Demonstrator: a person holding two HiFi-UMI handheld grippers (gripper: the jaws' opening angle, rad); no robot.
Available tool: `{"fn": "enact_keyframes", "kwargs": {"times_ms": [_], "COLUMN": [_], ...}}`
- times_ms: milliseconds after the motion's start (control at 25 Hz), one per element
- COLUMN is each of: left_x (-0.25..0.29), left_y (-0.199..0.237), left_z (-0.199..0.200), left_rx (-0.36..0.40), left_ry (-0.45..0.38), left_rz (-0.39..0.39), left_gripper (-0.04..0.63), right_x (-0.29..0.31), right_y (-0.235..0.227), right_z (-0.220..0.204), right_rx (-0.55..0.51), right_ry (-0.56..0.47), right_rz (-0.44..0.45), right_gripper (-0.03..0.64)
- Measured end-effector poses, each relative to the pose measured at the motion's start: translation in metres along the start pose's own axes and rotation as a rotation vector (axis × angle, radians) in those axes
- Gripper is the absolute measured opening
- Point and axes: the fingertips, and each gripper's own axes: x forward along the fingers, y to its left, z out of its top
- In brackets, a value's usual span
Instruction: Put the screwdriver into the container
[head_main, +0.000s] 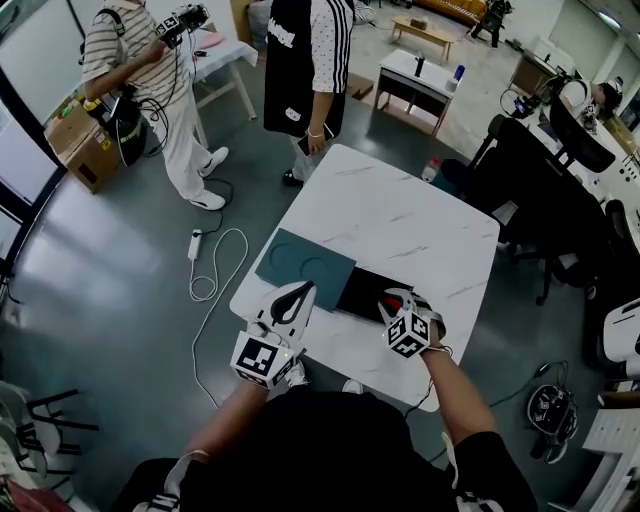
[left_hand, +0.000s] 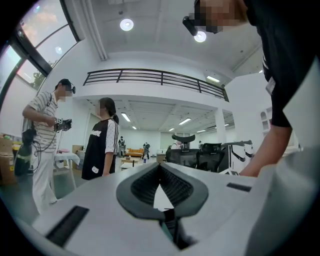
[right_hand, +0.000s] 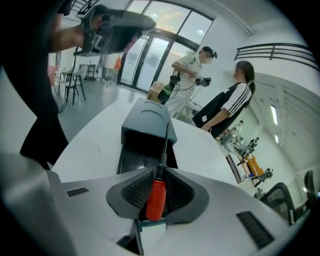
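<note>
In the right gripper view, a screwdriver with a red handle (right_hand: 155, 197) sits between the pads of my right gripper (right_hand: 161, 171). Its thin dark shaft (right_hand: 164, 142) points out over the open black container (right_hand: 146, 151). The container's grey-teal lid (right_hand: 147, 118) lies just beyond it. In the head view, the container (head_main: 366, 291) and lid (head_main: 304, 264) lie on the near part of the white table (head_main: 400, 220), with my right gripper (head_main: 398, 298) at the container's near right edge. My left gripper (head_main: 299, 293) is shut and empty at the lid's near edge; its tips (left_hand: 160, 169) meet.
Two people stand beyond the table's far side, one in a black-and-white top (head_main: 309, 60) and one in a striped shirt (head_main: 138, 70) holding a gripper. A power strip with a white cable (head_main: 206, 266) lies on the floor to the left. Black office chairs (head_main: 556, 200) stand to the right.
</note>
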Motion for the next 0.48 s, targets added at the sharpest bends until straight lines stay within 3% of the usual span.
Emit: {"fn": "enact_keyframes", "kwargs": {"times_ms": [280, 480], "left_x": [-0.002, -0.007], "left_y": [0.010, 0.015], "left_z": [-0.007, -0.012], "left_rx": [-0.010, -0.019], "left_ry": [0.003, 0.009], "left_rz": [0.000, 0.009], "left_gripper": [0.005, 0.005], "right_x": [0.031, 0.047], "right_y": [0.028, 0.032], "right_z": [-0.037, -0.048], "right_rx": [-0.125, -0.162], "right_ry": [0.177, 0.256], "right_rz": [0.162, 0.211], "right_gripper": [0.092, 0.094]}}
